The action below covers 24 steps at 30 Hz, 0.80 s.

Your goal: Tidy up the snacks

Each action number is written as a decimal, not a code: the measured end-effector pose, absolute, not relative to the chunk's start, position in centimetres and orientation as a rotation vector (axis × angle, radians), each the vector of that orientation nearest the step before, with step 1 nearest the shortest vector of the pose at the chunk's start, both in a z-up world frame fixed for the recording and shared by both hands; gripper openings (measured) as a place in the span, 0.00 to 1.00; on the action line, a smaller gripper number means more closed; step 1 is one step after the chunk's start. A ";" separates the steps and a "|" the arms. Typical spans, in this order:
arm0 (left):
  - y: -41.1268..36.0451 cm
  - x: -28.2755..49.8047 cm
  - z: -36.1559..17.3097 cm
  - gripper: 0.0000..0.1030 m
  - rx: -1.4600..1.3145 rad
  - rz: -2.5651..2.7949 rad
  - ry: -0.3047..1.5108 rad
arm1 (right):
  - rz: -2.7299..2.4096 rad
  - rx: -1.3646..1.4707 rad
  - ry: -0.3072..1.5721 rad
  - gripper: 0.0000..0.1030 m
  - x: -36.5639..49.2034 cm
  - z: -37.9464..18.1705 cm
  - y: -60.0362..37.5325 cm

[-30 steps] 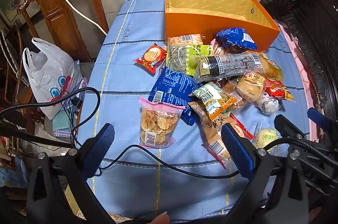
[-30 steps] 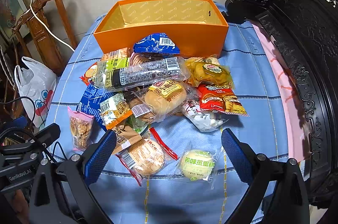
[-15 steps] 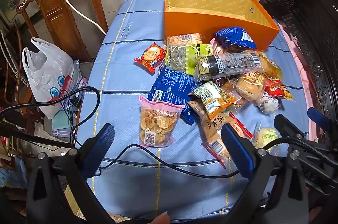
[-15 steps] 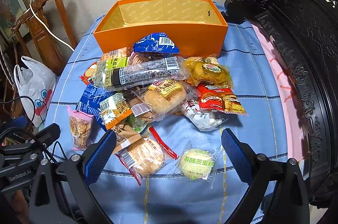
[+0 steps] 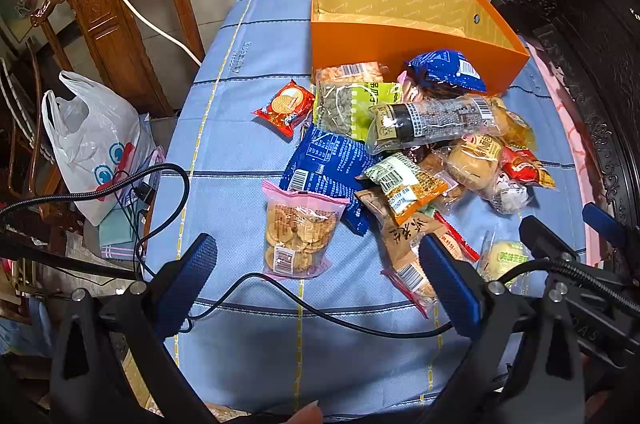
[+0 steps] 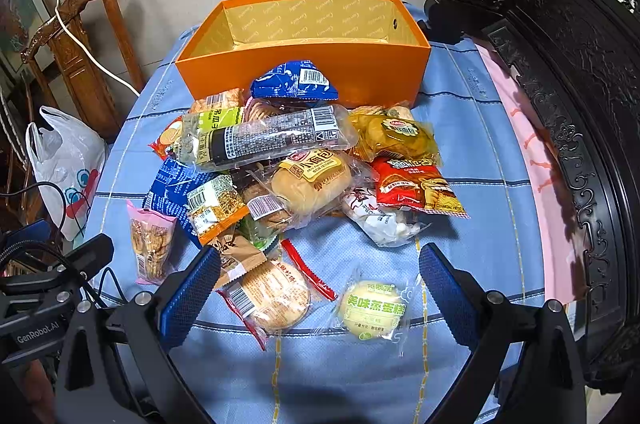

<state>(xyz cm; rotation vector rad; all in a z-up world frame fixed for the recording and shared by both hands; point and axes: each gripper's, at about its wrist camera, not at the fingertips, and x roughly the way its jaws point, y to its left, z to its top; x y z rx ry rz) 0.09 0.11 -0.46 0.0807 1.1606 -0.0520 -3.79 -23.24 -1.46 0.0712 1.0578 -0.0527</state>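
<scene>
While you hover both grippers wide and empty at the table's near edge, your right gripper point(image 6: 318, 288) frames the green cake point(image 6: 372, 310) and round biscuit point(image 6: 272, 298), your left gripper point(image 5: 320, 280) the pink bag point(image 5: 298, 230). Beyond, roughly fifteen snacks heap against one orange box point(image 6: 304, 63), still empty, likely their destination

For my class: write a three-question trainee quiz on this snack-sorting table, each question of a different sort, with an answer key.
1. True or false: the orange box already holds snacks.
2. Which snack lies nearest the right tongs? A) round green-labelled cake B) blue packet leaning on the box C) red packet
3. Fill in: the pink-edged biscuit bag lies in front of the left tongs, whose jaws are ____.

Key: 1 false; 2 A; 3 open.
</scene>
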 end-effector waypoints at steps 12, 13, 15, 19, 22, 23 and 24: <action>0.0 -0.1 -0.6 0.96 0.083 -0.051 1.162 | -0.054 0.071 1.065 0.97 -3.7 -1.6 -23.3; 0.0 -0.1 -0.6 0.96 0.084 -0.051 1.163 | -0.053 0.071 1.066 0.97 -3.7 -1.6 -23.3; 0.0 0.0 -0.6 0.96 0.083 -0.051 1.164 | -0.054 0.072 1.068 0.97 -3.8 -1.6 -23.3; 0.0 -0.1 -0.7 0.96 0.084 -0.052 1.164 | -0.054 0.072 1.067 0.97 -3.7 -1.7 -23.4; 0.0 -0.2 -0.7 0.96 0.085 -0.051 1.164 | -0.055 0.072 1.069 0.97 -3.8 -1.7 -23.3; 0.0 -0.2 -0.7 0.96 0.085 -0.051 1.163 | -0.056 0.073 1.068 0.97 -3.8 -1.7 -23.4; 0.0 -0.3 -0.7 0.96 0.085 -0.051 1.163 | -0.055 0.072 1.068 0.97 -3.8 -1.7 -23.4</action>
